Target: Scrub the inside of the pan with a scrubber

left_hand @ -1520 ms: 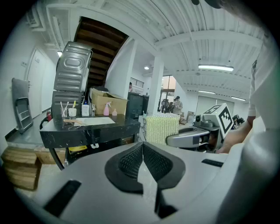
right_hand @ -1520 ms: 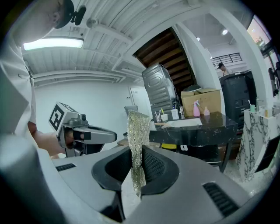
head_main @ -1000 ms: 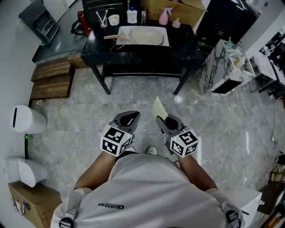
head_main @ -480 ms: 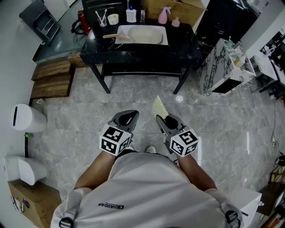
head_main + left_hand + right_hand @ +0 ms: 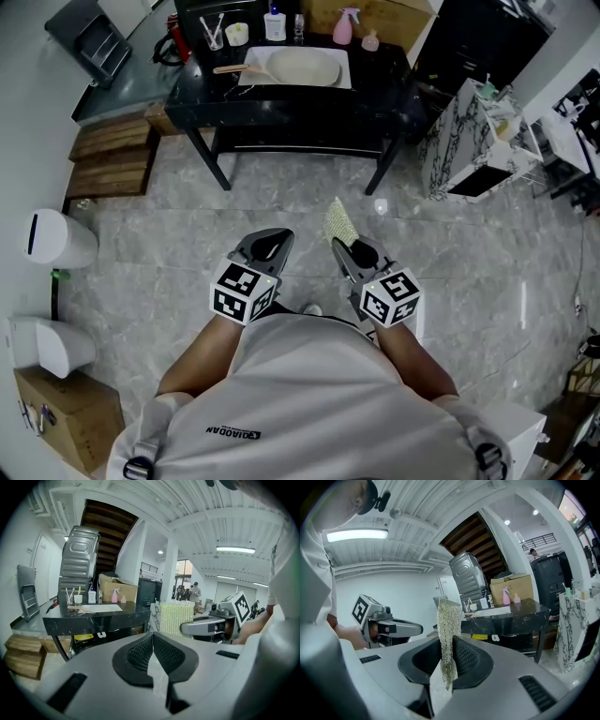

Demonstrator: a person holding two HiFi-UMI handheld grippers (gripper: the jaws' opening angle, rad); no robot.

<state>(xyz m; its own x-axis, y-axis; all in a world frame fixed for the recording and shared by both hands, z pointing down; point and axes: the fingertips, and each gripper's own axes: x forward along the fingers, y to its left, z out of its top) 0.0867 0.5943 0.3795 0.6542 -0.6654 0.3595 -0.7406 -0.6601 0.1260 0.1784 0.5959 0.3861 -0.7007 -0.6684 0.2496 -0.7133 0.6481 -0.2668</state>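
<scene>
The cream pan (image 5: 305, 67) with a wooden handle lies on a white mat on the black table (image 5: 291, 103), far ahead of both grippers. My right gripper (image 5: 345, 249) is shut on a pale mesh scrubber (image 5: 339, 223), which stands up out of its jaws (image 5: 447, 620). The left gripper (image 5: 274, 240) is beside it over the floor, shut with nothing in it (image 5: 152, 637). In the left gripper view the scrubber (image 5: 177, 617) and the right gripper (image 5: 211, 626) show to the right. The pan (image 5: 492, 612) is small and distant in the right gripper view.
A pink spray bottle (image 5: 344, 26), a white bottle (image 5: 275, 24) and a cup of brushes (image 5: 214, 36) stand at the table's back. A marble-patterned cabinet (image 5: 459, 141) is to the right, wooden steps (image 5: 111, 159) and white bins (image 5: 56, 239) to the left. Grey tiled floor lies between me and the table.
Both grippers have drifted a little over the floor together. The scrubber stays in the right jaws and the left jaws stay shut.
</scene>
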